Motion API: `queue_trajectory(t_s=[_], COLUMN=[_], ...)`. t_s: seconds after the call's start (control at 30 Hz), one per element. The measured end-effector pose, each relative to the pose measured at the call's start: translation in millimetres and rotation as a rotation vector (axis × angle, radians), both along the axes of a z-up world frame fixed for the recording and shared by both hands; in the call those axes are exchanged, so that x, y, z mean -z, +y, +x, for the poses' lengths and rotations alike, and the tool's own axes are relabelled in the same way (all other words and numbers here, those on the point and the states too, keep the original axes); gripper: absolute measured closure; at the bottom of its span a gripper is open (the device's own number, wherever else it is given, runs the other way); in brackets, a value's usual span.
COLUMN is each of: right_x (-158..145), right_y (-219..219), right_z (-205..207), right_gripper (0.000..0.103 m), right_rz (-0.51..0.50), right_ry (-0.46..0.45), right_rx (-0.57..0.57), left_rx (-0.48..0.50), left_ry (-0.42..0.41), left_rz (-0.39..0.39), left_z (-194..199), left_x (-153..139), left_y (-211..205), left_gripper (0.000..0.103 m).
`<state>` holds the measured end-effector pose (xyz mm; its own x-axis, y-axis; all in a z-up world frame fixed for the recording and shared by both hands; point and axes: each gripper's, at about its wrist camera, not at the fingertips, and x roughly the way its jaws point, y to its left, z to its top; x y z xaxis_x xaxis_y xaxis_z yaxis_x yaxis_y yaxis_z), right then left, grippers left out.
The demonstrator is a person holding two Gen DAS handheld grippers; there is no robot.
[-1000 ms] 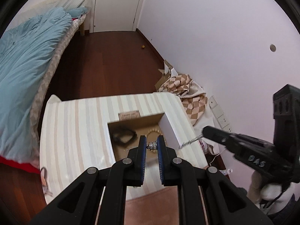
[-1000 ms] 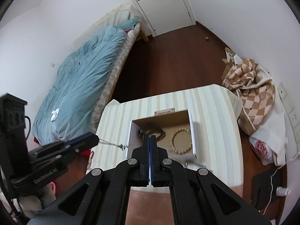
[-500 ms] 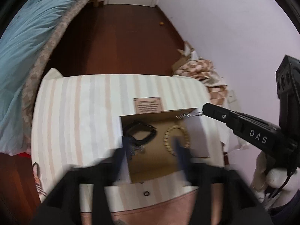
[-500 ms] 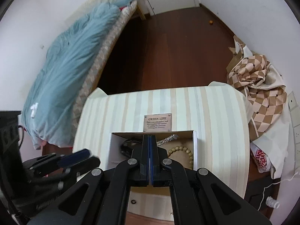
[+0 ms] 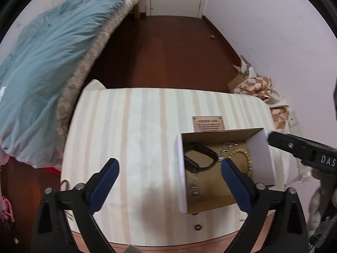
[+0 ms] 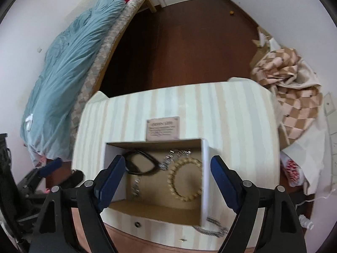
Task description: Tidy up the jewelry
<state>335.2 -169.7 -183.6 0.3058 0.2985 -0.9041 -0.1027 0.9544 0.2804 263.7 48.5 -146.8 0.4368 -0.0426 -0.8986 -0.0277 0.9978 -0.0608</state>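
Observation:
An open cardboard box [image 6: 205,168] [image 5: 181,168] stands on the striped table [image 5: 130,130]. It holds a black band [image 6: 140,164], a wooden bead bracelet [image 6: 185,181], a silver chain [image 6: 175,157] and a second silver chain [image 6: 135,186]. My right gripper [image 6: 168,168] is open and empty above the box. My left gripper [image 5: 169,170] is open and empty, over the table at the box's left wall. The right gripper's finger [image 5: 294,147] shows at the box's right side.
A small ring [image 6: 137,224] [image 5: 197,227] and a loose silver chain [image 6: 212,228] lie on the table in front of the box. A small plaque [image 6: 163,128] lies behind the box. A bed [image 5: 42,63] is on the left, and checked cloth [image 6: 294,88] is on the right.
Both grippers opened and let go of the silver chain they held stretched between them; it now lies in the box. The left gripper shifted left of the box.

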Motion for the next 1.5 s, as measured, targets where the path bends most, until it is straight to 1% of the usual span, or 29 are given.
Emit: queue_trajectory(t_s=[0.1, 0.17, 0.23, 0.33, 0.5, 0.67, 0.83, 0.97, 1.2, 1.43, 1.5], right_x=[-3, -5, -4, -1, -1, -13, -29, -49, -87, -116, -120], right_y=[1, 5, 10, 15, 17, 15, 14, 13, 11, 16, 17], right_z=[-20, -34, -48, -68, -92, -109, -124, -139, -174, -202, -207], right_gripper=[0.016, 0.008, 0.007, 0.006, 0.005, 0.005, 0.004, 0.004, 0.004, 0.004, 0.004], right_rz=[-0.158, -0.247, -0.298, -0.353, -0.341, -0.315, -0.300, -0.286, -0.281, -0.263, -0.243], right_ry=[-0.040, -0.076, -0.097, -0.114, -0.122, -0.142, -0.167, -0.200, -0.273, -0.326, -0.324], right_rx=[0.004, -0.006, -0.014, -0.011, 0.023, 0.043, 0.051, 0.062, 0.083, 0.074, 0.072], left_rx=[-0.014, -0.016, -0.010, -0.008, -0.016, -0.032, -0.045, -0.049, -0.077, -0.094, -0.101], left_ry=[-0.029, -0.043, -0.052, -0.047, -0.040, -0.066, -0.113, -0.146, -0.210, -0.246, -0.250], left_rz=[0.031, 0.051, 0.065, 0.055, 0.047, 0.048, 0.046, 0.046, 0.103, 0.098, 0.104], left_z=[-11, -18, -24, -34, -49, -66, -84, -100, -137, -167, -172], left_x=[1, 2, 3, 8, 11, 2, -18, -34, -66, -87, -91], left_y=[-1, -4, -8, -12, -15, -14, -13, -13, -13, -7, -6], left_gripper=[0.000, 0.000, 0.000, 0.000, 0.000, 0.000, 0.000, 0.000, 0.000, 0.000, 0.000])
